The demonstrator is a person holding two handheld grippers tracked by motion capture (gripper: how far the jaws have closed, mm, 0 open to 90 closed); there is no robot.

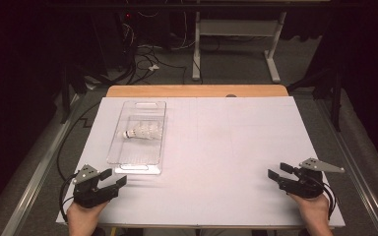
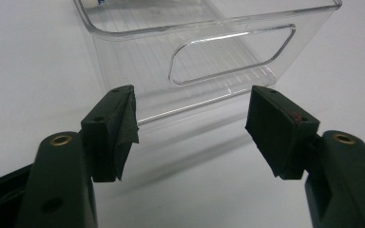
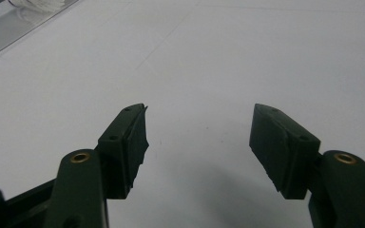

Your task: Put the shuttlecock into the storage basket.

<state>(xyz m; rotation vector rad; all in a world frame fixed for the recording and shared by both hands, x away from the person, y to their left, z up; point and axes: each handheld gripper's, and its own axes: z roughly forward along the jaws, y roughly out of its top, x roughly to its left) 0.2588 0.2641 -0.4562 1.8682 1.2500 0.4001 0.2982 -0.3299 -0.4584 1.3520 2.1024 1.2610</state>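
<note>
Both grippers at rest on the white table, jaws spread, nothing held.

The left gripper sits at the near left corner of the table, jaws apart and empty, pointed at the near end wall of the clear plastic tray, just beside it without touching. The shuttlecock lies on its side inside the tray. The right gripper sits at the near right, well apart from the tray, jaws wide over bare surface.

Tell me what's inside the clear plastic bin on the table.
One white feathered shuttlecock lies on its side inside the clear plastic bin. Its walls are see-through, so nothing is covered.
</note>
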